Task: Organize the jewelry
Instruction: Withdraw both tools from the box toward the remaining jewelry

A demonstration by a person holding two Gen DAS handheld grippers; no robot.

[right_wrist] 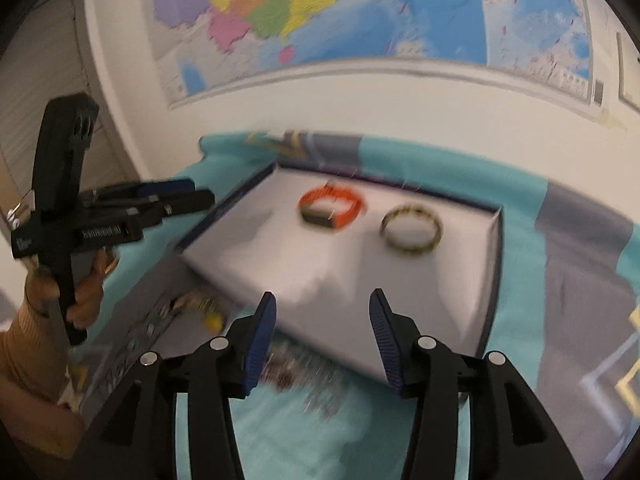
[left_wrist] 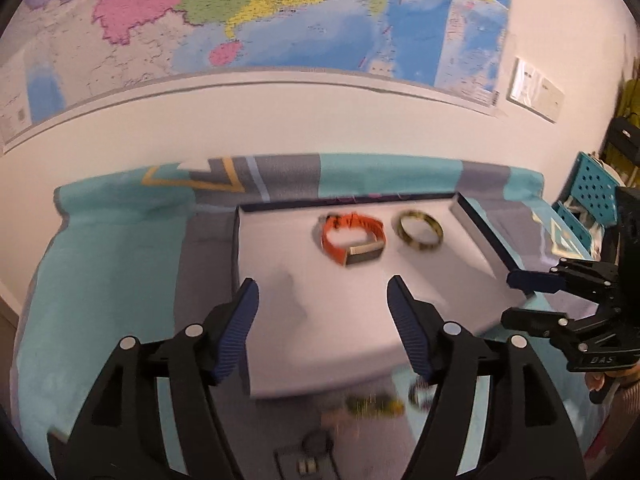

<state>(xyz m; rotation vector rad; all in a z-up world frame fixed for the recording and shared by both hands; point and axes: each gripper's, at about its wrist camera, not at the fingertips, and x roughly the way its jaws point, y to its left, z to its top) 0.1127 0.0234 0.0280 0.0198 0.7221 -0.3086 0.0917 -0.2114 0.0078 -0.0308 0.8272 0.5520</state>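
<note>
A shallow white tray with dark blue walls (left_wrist: 476, 220) (right_wrist: 494, 248) lies on a teal and grey cloth. In it lie an orange watch band (left_wrist: 352, 236) (right_wrist: 332, 206) and a gold and black bangle (left_wrist: 418, 232) (right_wrist: 412, 228), side by side at the far end. My left gripper (left_wrist: 322, 300) is open and empty above the tray's near part. My right gripper (right_wrist: 322, 314) is open and empty over the tray's near edge; it also shows in the left wrist view (left_wrist: 516, 296). Blurred small jewelry (left_wrist: 376, 404) (right_wrist: 280, 372) lies on the cloth in front of the tray.
The teal and grey cloth (left_wrist: 100, 280) (right_wrist: 560, 248) covers the table against a white wall with a map (left_wrist: 280, 12). A teal perforated rack (left_wrist: 588, 188) stands at the right. A dark box (right_wrist: 140, 336) lies left of the tray.
</note>
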